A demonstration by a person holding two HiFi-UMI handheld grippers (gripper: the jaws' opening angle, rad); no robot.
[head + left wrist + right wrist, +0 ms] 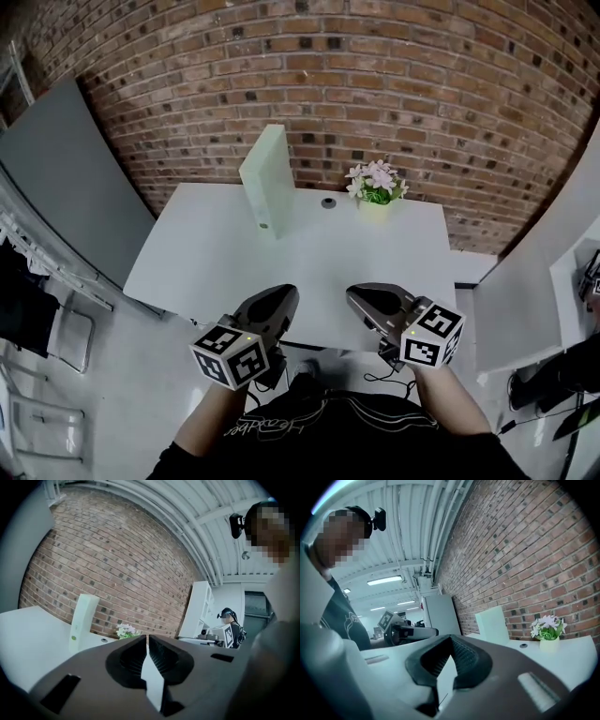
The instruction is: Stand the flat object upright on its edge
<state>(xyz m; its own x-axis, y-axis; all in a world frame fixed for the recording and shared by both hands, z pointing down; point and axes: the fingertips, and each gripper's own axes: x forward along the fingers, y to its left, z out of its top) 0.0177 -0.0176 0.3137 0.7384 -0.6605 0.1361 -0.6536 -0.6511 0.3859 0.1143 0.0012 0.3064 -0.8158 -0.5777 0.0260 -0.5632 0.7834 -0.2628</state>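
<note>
Pale green flat object (pixel 265 173) upright on its edge at far side of table (pixel 206 262), near flower pot (pixel 374 208). Left tongs (pixel 281 292) and right tongs (pixel 356 295) both closed, empty, over near edge, well apart from it.

Upright pale slab (pixel 83 618), fingers (pixel 130 660) seemingly together.

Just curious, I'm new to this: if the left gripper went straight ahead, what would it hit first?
Probably the potted flowers, slightly left of its line; otherwise the brick wall behind.
</note>
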